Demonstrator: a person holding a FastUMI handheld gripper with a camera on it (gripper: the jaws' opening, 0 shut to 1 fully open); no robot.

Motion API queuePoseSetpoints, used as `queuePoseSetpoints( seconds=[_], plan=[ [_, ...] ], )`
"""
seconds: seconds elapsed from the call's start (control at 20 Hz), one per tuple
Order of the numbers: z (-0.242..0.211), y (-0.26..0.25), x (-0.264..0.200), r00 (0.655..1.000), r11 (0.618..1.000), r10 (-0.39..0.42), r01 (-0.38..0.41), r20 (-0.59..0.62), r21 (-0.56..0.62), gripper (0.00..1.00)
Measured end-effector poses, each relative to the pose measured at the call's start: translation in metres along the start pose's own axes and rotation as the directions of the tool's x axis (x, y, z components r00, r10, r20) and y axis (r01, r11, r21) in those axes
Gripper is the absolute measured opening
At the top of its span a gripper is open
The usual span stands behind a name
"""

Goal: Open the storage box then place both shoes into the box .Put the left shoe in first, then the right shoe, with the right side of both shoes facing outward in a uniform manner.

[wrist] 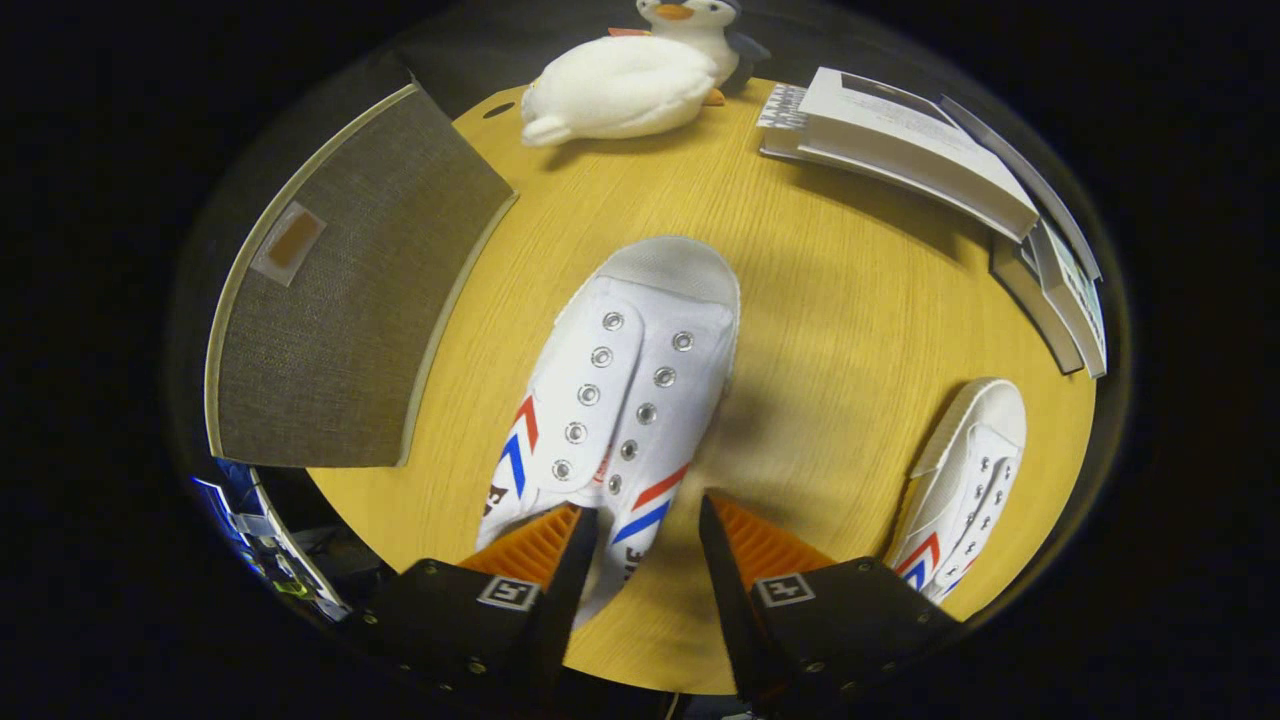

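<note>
Gripper (pixel 648 530) is above the worktop (pixel 820 330), looking down. Its fingers stand apart and hold nothing. The heel end of the near shoe (pixel 625 390) sits in the gap, left finger over its inner edge, right finger just clear of its side. This looks like the line-up for a heel grab, which would leave the toe free to go in first.

The near shoe is mid-worktop, toe pointing away, laceless, with red and blue stripes on both flanks. I can't tell for sure which foot it is.

The second shoe (pixel 965 480) is at the right-hand edge of the worktop, well apart, parked out of the way for the second pick.

The storage box (pixel 350 300) is at the left edge with its fabric lid down, so it reads as not yet open.

Along the far edge are a plush penguin (pixel 630 80) and a stack of books (pixel 920 150), just clutter.
</note>
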State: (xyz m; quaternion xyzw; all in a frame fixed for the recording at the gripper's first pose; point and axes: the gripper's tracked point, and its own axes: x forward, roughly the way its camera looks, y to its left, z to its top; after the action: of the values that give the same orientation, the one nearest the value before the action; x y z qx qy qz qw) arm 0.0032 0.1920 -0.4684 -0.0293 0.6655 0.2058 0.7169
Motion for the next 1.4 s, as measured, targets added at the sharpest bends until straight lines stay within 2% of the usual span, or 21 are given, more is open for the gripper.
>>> queuePoseSetpoints(
  seconds=[0.05, 0.1, 0.15, 0.2, 0.25, 0.35, 0.7, 1.15, 1.4],
  plan=[
    [0.002, 0.0, 0.0, 1.0, 1.0, 0.004, -0.004, 0.002, 0.01, 0.29],
    [0.001, -0.003, 0.0, 1.0, 1.0, 0.007, -0.007, 0.005, 0.023, 0.28],
    [0.002, -0.002, -0.005, 1.0, 0.998, 0.023, -0.024, 0.01, 0.065, 0.14],
    [0.003, -0.006, -0.012, 0.999, 0.99, 0.047, -0.048, 0.011, 0.129, 0.14],
    [-0.001, -0.002, -0.006, 0.997, 0.981, 0.081, -0.08, 0.004, 0.174, 0.05],
    [0.001, -0.001, -0.012, 0.992, 0.964, 0.129, -0.126, 0.004, 0.232, 0.04],
    [0.002, 0.012, -0.05, 0.983, 0.944, 0.182, -0.172, -0.01, 0.282, 0.04],
    [0.032, 0.035, -0.134, 0.988, 0.975, 0.145, -0.153, 0.058, 0.164, 0.04],
    [0.054, 0.057, -0.173, 0.982, 0.978, 0.158, -0.17, 0.103, 0.119, 0.04]
  ],
)
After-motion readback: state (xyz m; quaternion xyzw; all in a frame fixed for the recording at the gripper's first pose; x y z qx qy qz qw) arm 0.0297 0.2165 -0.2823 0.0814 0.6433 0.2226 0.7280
